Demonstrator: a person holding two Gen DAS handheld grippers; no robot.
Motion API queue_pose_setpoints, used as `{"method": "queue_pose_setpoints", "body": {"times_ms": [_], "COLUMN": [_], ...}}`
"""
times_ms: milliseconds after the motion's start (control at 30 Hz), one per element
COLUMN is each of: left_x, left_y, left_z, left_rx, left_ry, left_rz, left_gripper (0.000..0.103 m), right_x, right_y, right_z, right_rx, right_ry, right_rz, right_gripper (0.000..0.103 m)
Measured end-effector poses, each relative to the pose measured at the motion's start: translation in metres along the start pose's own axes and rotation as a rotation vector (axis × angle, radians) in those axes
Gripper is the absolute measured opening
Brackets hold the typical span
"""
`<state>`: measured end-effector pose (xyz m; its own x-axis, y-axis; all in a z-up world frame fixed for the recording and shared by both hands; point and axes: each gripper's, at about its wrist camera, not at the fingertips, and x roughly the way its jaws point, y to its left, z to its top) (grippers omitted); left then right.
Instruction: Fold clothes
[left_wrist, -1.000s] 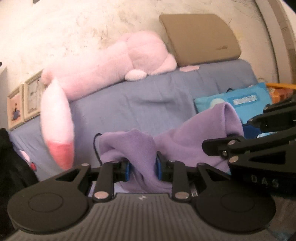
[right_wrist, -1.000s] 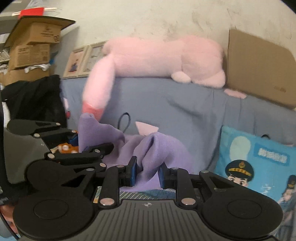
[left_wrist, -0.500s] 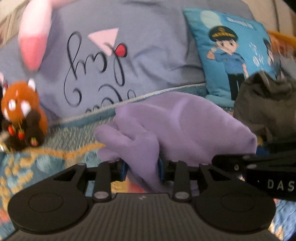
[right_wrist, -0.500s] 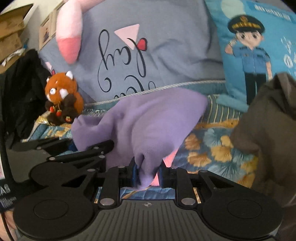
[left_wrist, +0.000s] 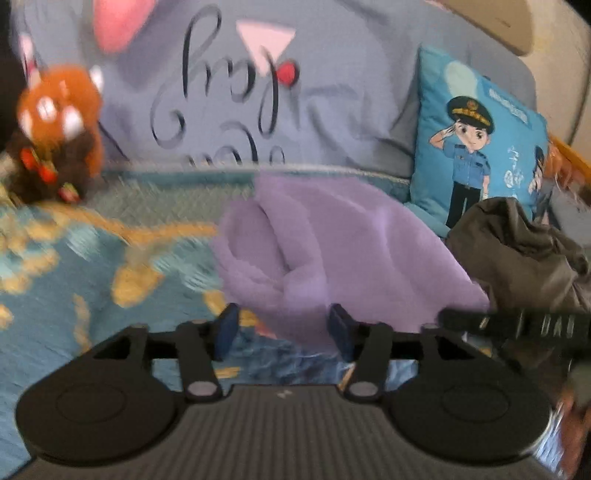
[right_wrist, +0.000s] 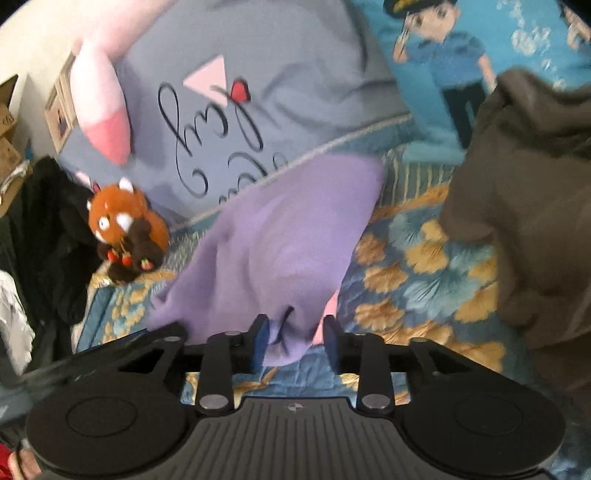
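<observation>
Bare bedspread (left_wrist: 55, 295) left of purple garment (left_wrist: 351, 251); brown clothes heap (right_wrist: 524, 221) crowds right.

my matt black plastic left gripper (left_wrist: 282, 325), soft fleecy purple garment (left_wrist: 343, 254) at twelve o'clock, furry plush toy (left_wrist: 55, 129) at ten, dull olive cloth heap (left_wrist: 524, 254) at two

You see dark cursive script, not legible, on the grey-blue cushion (left_wrist: 317, 110) (right_wrist: 295, 122). White print on the blue cartoon pillow (left_wrist: 476, 133) is too blurred to read. White letters on the other gripper (left_wrist: 535, 325), approx. "DAS", appear smeared.
</observation>
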<state>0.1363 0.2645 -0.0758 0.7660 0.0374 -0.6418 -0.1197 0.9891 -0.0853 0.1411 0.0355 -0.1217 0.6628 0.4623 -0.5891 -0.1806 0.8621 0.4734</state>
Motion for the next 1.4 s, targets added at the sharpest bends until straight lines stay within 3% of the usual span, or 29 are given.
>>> {"method": "queue_pose_setpoints", "body": {"times_ms": [33,67,200,267,367,500,600,700,733,867,1000,1133,1200,1300,1400], "left_x": [-0.014,-0.027,-0.052,-0.043,-0.011,0.051,0.079,0.095,0.096,0.078,0.059,0.030,0.029,0.044,0.069], "left_y": [-0.001,-0.002,-0.004,-0.008,-0.018,-0.027,-0.023,-0.021,-0.020,-0.017,-0.014,-0.020,-0.030,-0.047,-0.043], "left_z": [0.003,0.007,0.035,0.050,0.069,0.071,0.045,0.008,0.002,0.014,0.025,0.065,0.080,0.083,0.080], "left_rx": [0.037,0.072,0.143,0.150,0.159,0.214,0.277,0.339,0.346,0.340,0.333,0.319,0.360,0.503,0.584], "left_ry": [-0.028,-0.064,-0.143,-0.138,-0.084,0.101,0.208,0.287,0.295,0.240,0.186,0.068,0.039,0.018,0.072], "left_rz": [0.025,0.042,0.040,0.006,-0.014,0.179,0.240,0.264,0.262,0.256,0.250,0.134,0.049,-0.101,-0.291], "left_gripper": [0.100,0.103,0.103,0.103,0.103,0.103,0.103,0.103,0.103,0.103,0.103,0.103,0.103,0.103,0.103], "right_x": [-0.010,-0.018,-0.046,-0.034,-0.013,0.016,0.044,0.064,0.070,0.060,0.023,0.017,0.031,0.056,0.075], "right_y": [0.003,0.007,0.029,0.037,0.050,0.066,0.056,0.039,0.034,0.031,0.043,0.059,0.070,0.071,0.059], "right_z": [0.003,0.008,0.025,0.031,0.038,0.048,0.023,-0.010,-0.019,-0.019,0.006,0.037,0.042,0.034,0.020], "right_rx": [-0.017,-0.037,-0.153,-0.217,-0.313,-0.442,-0.491,-0.518,-0.526,-0.520,-0.501,-0.608,-0.753,-0.977,-1.150], "right_ry": [-0.027,-0.054,-0.153,-0.157,-0.156,-0.155,-0.025,0.091,0.123,0.098,-0.044,-0.160,-0.159,-0.095,-0.038], "right_rz": [-0.014,-0.032,-0.116,-0.148,-0.195,-0.259,-0.354,-0.374,-0.378,-0.344,-0.291,-0.201,-0.147,-0.025,0.103], "right_gripper": [0.055,0.067,0.080,0.088,0.089,0.088,0.084,0.085,0.085,0.081,0.081,0.089,0.090,0.090,0.092]}}
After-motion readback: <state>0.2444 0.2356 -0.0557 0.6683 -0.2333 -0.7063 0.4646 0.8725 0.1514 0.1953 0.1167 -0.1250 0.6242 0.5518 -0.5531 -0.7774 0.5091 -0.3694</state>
